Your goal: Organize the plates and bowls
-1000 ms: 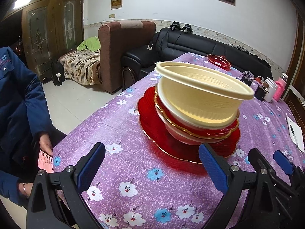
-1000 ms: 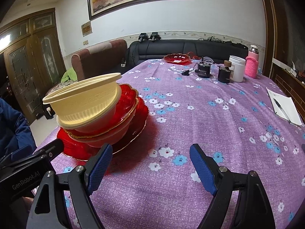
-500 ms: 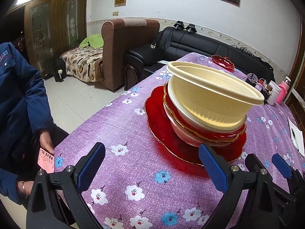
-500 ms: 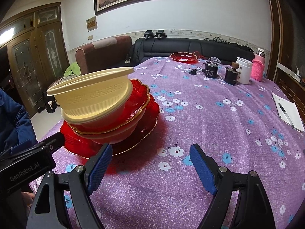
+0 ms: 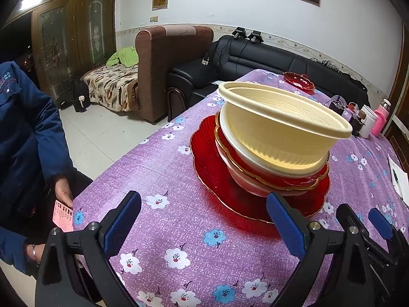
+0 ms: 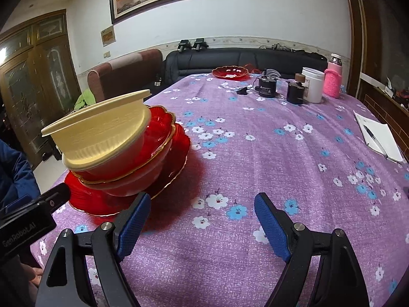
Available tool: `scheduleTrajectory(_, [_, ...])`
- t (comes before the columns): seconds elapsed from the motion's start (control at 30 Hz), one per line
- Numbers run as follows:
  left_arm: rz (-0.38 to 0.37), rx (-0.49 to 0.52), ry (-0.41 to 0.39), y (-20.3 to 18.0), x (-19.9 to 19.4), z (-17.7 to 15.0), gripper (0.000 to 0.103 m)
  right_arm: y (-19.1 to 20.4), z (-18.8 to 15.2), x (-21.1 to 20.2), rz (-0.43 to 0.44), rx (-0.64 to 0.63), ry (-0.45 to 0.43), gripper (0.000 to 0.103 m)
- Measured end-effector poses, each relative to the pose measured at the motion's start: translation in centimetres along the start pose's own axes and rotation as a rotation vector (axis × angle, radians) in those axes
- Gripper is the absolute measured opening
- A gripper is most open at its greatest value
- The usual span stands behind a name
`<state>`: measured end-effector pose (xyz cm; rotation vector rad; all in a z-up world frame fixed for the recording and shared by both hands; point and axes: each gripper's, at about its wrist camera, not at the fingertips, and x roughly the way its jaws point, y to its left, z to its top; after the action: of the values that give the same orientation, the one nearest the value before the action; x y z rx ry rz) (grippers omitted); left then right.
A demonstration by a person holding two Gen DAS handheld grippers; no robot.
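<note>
Both my claws, left claw (image 5: pixel 203 226) and right claw (image 6: pixel 199 226), are hanging wide open and empty | I am closing in on the tilted cream plastic bowl (image 5: pixel 282 125) topping the red glass plate (image 5: pixel 212 163) stack on the purple floral counter (image 6: pixel 281 158) | stack is looming larger than a second ago; a grasp is seeming likely next.

Left gripper (image 5: pixel 203 220), right gripper (image 6: pixel 202 220): black frames, blue textured pads, silver screws.

From the left wrist cam we look low along the purple tablecloth (image 5: pixel 163 168) at the stacked dishes (image 5: pixel 271 148) right up close, with the black sofa (image 5: pixel 268 58) behind. The right wrist cam sits just beside it, facing farther down the table (image 6: pixel 281 153), stack (image 6: pixel 120 151) off to its left. Both views share the stack, the sofa and the far red dish (image 6: pixel 230 71).
</note>
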<state>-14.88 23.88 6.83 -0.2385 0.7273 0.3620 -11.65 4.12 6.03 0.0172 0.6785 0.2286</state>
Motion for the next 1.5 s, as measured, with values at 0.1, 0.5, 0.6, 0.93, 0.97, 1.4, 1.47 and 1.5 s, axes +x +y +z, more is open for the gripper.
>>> scheduleTrajectory(0.1, [0.004, 0.002, 0.002, -0.3, 0.1, 0.0, 0.099, 0.1, -0.1, -0.1, 0.003, -0.009, -0.010, 0.087])
scheduleTrajectory(0.5, [0.010, 0.022, -0.002, -0.9, 0.0, 0.0, 0.099, 1.2, -0.9, -0.4, 0.025, -0.061, -0.031, 0.087])
scheduleTrajectory(0.6, [0.011, 0.021, 0.000, -0.9, 0.0, -0.1, 0.099, 1.1, -0.9, -0.4, 0.030, -0.061, -0.031, 0.087])
scheduleTrajectory(0.93, [0.019, 0.016, -0.019, -0.9, -0.2, -0.2, 0.099, 1.3, -1.0, -0.3, 0.032, -0.066, -0.028, 0.087])
scheduleTrajectory(0.97, [0.023, 0.011, -0.026, -0.7, -0.3, -0.2, 0.099, 1.3, -1.1, -0.2, 0.032, -0.068, -0.027, 0.087])
scheduleTrajectory(1.4, [0.093, -0.106, -0.427, 1.0, -8.6, -0.2, 0.103, 2.2, 0.3, -1.8, 0.064, -0.095, -0.067, 0.087])
scheduleTrajectory(1.47, [0.053, -0.078, -0.418, 0.6, -8.8, 0.2, 0.103, 2.4, 0.7, -2.0, 0.074, -0.098, -0.071, 0.088])
scheduleTrajectory(1.5, [0.040, -0.068, -0.399, 0.5, -8.7, 0.3, 0.103, 2.5, 0.8, -2.1, 0.077, -0.102, -0.071, 0.088])
